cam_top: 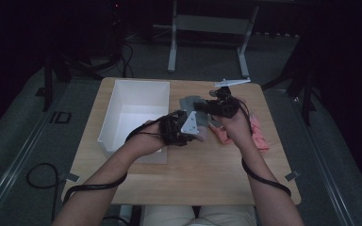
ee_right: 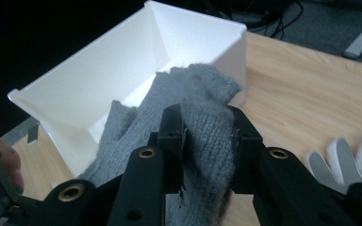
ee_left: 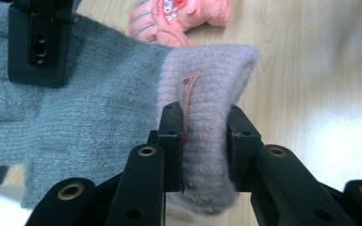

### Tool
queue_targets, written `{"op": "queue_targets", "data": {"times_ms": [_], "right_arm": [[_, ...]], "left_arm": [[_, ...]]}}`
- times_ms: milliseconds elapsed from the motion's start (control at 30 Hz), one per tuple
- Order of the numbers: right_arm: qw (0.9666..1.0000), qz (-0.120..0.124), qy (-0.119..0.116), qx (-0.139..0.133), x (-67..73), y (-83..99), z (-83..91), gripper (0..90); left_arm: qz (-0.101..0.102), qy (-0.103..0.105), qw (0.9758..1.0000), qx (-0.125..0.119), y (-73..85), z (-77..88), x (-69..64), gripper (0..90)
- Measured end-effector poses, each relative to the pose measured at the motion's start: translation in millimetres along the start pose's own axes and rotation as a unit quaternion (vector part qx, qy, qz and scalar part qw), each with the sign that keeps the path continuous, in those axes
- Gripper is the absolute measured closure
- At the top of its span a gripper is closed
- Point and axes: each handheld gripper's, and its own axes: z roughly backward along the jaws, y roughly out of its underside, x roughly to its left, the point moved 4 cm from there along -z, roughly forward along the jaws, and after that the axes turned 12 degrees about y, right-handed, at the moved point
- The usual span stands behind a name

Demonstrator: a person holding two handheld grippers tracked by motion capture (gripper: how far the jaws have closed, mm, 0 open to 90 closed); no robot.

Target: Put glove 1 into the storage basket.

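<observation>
Both claws grip one grey knitted glove above the wooden tabletop. In the left gripper view, the left claw is clamped on the glove's paler, ribbed cuff, a small label trapped against its left jaw. Beyond that claw, the darker grey body of the glove stretches off to its left, where the other claw's black jaw pinches it. Further ahead lies a pink knitted item on the tabletop.

In the right gripper view, the right claw is closed on a fold of the glove near its fingers. Directly ahead of this claw stands a white open bin, its near corner just behind the glove. To the claw's right, a white glove lies flat on the tabletop.

In the high view the left claw and right claw meet just beside the bin.
</observation>
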Motion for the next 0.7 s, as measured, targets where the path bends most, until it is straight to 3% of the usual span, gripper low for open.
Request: {"op": "queue_targets", "data": {"times_ms": [200, 367, 700], "right_arm": [[0.9999, 0.002, -0.01, -0.007, 15.9, -16.6, -7.2, 71.8], [0.9998, 0.01, -0.016, -0.008, 30.5, -25.9, -13.9, 71.8], [0.9991, 0.024, -0.034, -0.005, 61.7, -43.5, -38.6, 71.8]], "left_arm": [[-0.004, -0.011, 0.9999, 0.005, 12.8, 18.8, 5.5, 72.3], [-0.005, -0.018, 0.9995, 0.025, 22.3, 28.6, 7.8, 72.3], [0.01, -0.031, 0.9983, 0.048, 50.6, 54.3, 11.5, 72.3]]}}
